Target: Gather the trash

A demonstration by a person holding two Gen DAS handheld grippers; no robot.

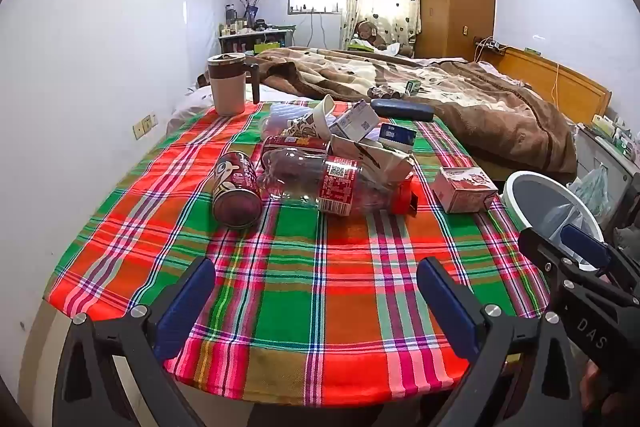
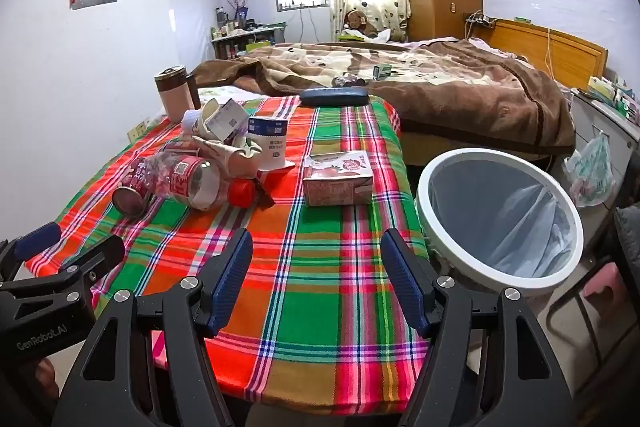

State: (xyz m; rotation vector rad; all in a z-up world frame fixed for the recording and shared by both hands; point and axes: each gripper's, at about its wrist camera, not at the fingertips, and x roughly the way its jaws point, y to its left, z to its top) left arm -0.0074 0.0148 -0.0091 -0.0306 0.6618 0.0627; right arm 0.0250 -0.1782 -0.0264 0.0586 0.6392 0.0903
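A dark red can (image 1: 236, 189) lies on its side on the left of the plaid-covered surface (image 1: 304, 291). Just right of it, touching, a clear crushed bottle (image 1: 328, 183) with a red label and red cap lies flat. Behind them sits a heap of paper cups and small cartons (image 1: 352, 131), seemingly crumpled. A pink carton (image 2: 338, 179) rests apart, right. A white-rimmed bin (image 2: 500, 215) with a bag liner stands beside the surface's right edge.

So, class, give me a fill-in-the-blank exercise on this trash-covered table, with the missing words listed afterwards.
1. The clear plastic bottle has a ___ cap.
2. The red can beside it lies on its ___.
3. The white-rimmed bin stands off the table's ___ edge.
4. Both the left gripper and the right gripper hold ___.

Missing words: red; side; right; nothing
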